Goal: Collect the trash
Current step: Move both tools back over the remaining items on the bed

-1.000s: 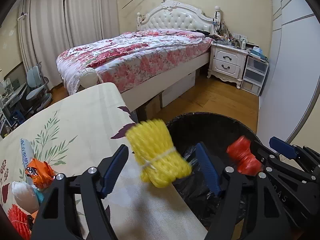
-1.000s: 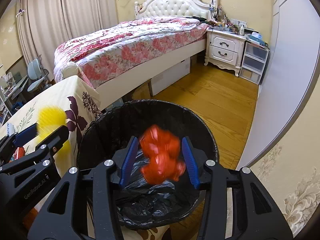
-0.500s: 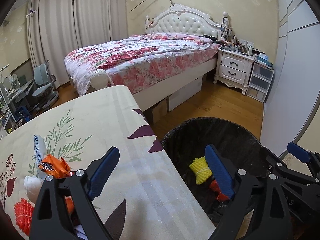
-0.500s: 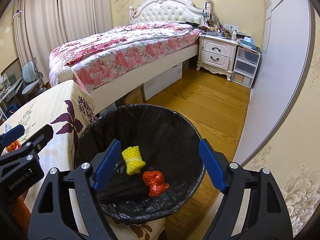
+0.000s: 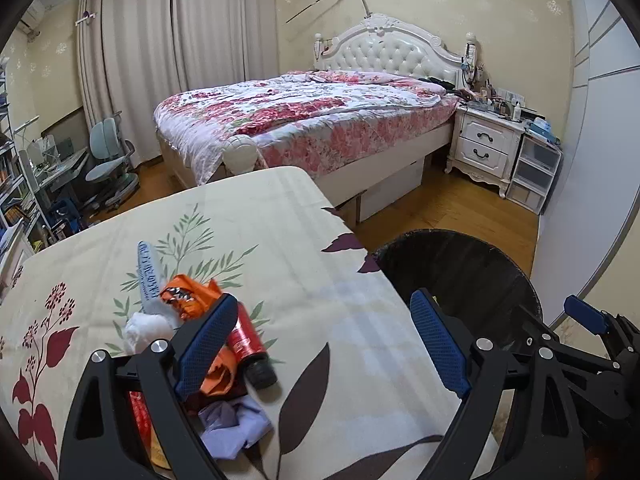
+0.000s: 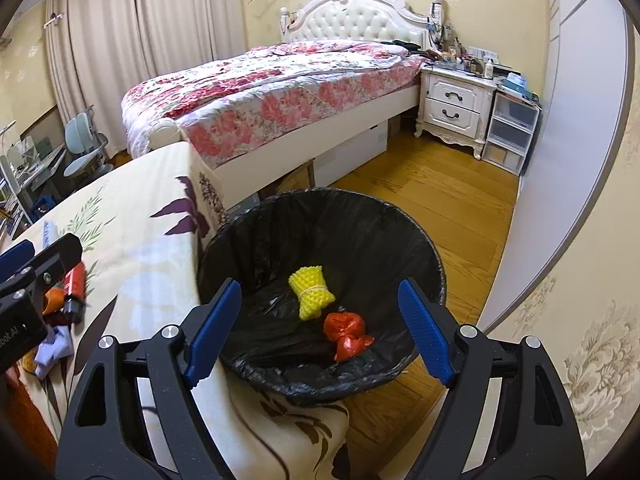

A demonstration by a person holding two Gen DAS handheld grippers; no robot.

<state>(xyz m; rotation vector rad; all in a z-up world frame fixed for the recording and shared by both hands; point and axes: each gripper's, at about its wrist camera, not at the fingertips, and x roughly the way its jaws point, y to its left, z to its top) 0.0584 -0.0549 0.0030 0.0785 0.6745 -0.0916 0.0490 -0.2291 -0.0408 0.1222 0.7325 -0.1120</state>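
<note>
A black-lined trash bin [image 6: 400, 224] stands beside the table and holds a yellow foam net [image 6: 311, 297] and a red foam net [image 6: 347, 335]. My right gripper [image 6: 320, 332] is open and empty above the bin. My left gripper [image 5: 320, 344] is open and empty above the table [image 5: 248, 220]. A pile of trash lies by its left finger: an orange wrapper [image 5: 188, 300], a red tube [image 5: 247, 340], a blue-grey packet [image 5: 147, 272], a white wad [image 5: 146, 326] and crumpled lilac paper [image 5: 234, 424]. The bin's rim also shows in the left wrist view [image 5: 480, 240].
The table has a cream floral cloth; its right edge [image 6: 192, 216] runs along the bin. A bed [image 5: 312, 120], a white nightstand [image 5: 484, 144] and plastic drawers [image 5: 536, 172] stand beyond on wooden floor [image 6: 440, 192]. A desk chair [image 5: 108, 152] is at far left.
Both grippers opened and dropped the yellow and red foam nets into the bin. The left gripper has since swung left over the table's trash pile.
</note>
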